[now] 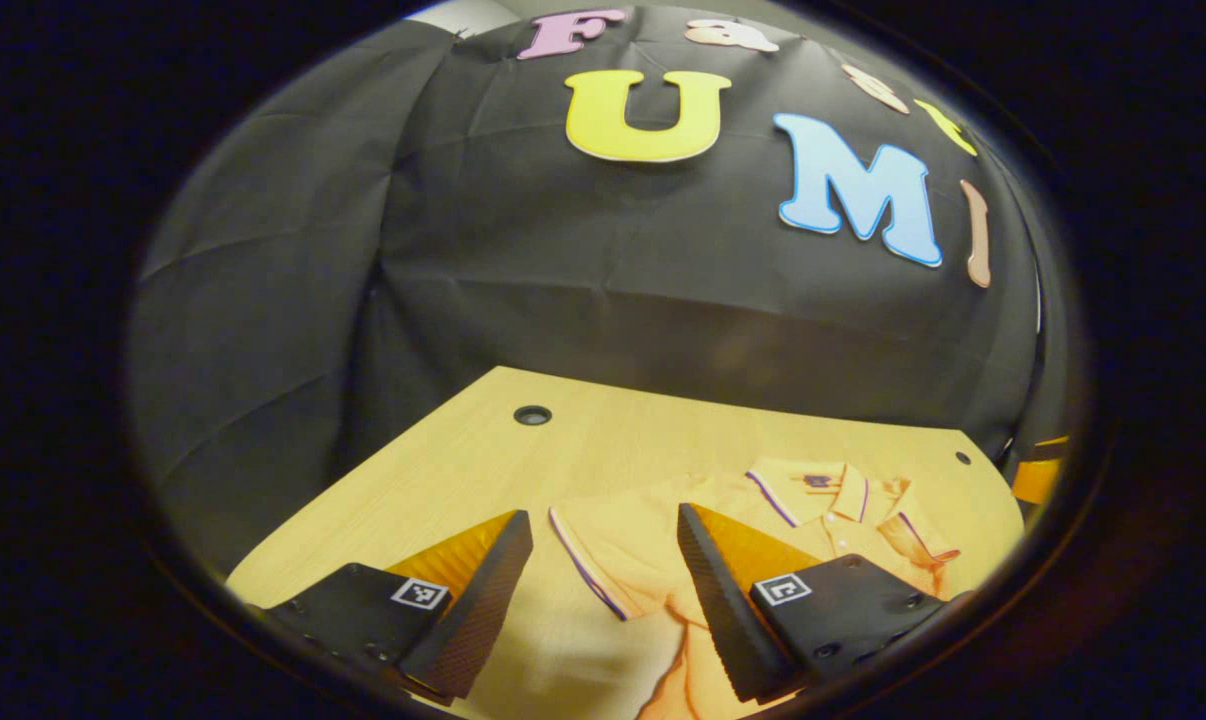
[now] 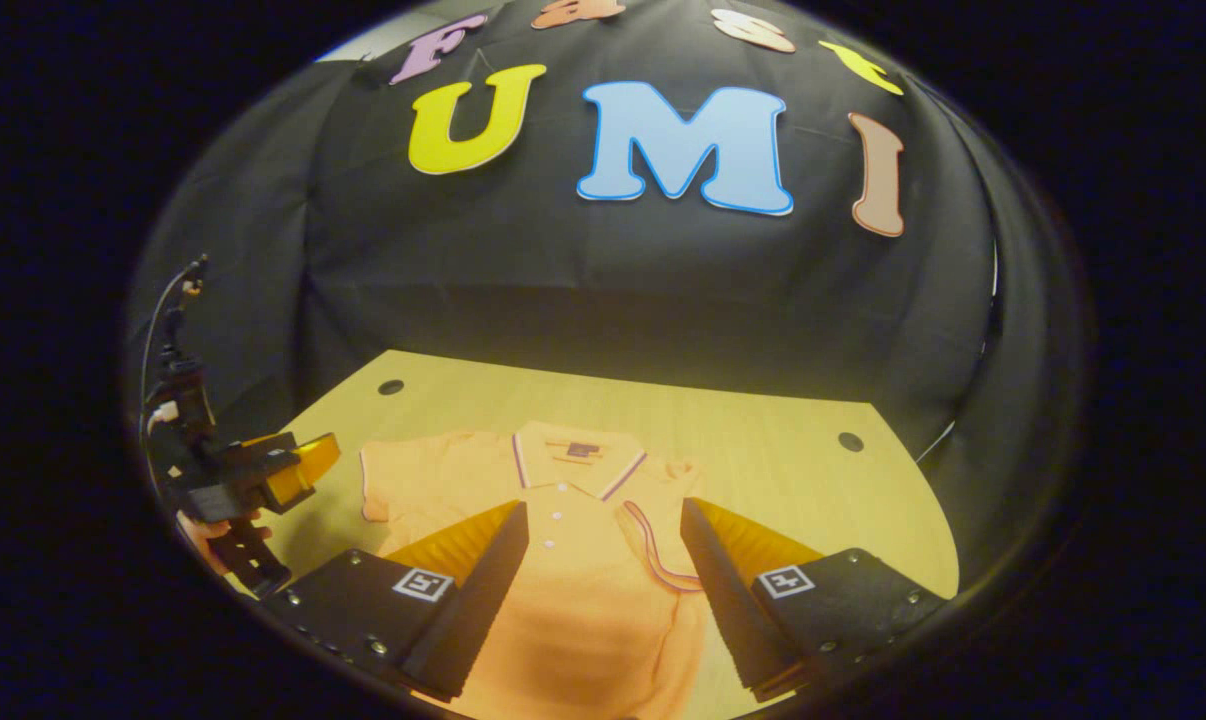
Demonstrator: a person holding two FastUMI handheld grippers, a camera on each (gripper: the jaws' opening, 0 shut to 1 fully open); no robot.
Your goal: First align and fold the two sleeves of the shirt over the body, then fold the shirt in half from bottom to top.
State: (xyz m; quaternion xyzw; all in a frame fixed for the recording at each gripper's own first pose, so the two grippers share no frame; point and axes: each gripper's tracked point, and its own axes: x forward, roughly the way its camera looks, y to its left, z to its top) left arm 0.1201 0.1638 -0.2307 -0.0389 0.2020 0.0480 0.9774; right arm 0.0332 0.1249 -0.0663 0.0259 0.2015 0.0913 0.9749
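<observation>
Your left gripper (image 1: 603,590) and right gripper (image 2: 603,590) both hang spread wide with nothing between the fingers above the polo shirt (image 2: 563,590), which lies flat on the table (image 2: 763,440), so if you pinch only the loose sleeve (image 2: 663,550) hem, the sleeve may bunch and fold crooked.

One shirt (image 2: 573,560) lies on one table (image 2: 763,440), running from ahead of the right gripper's (image 2: 603,590) spread jaws back between them. It has one collar (image 2: 578,465), just ahead of those jaws, and two white buttons (image 2: 553,530) between them. Two sleeves: one (image 2: 403,480) ahead-left, one (image 2: 663,540) folded, beside the right-hand jaw. Two holes (image 2: 850,441) in the table, far ahead. Two grippers: the left (image 1: 603,600) also stands open.
</observation>
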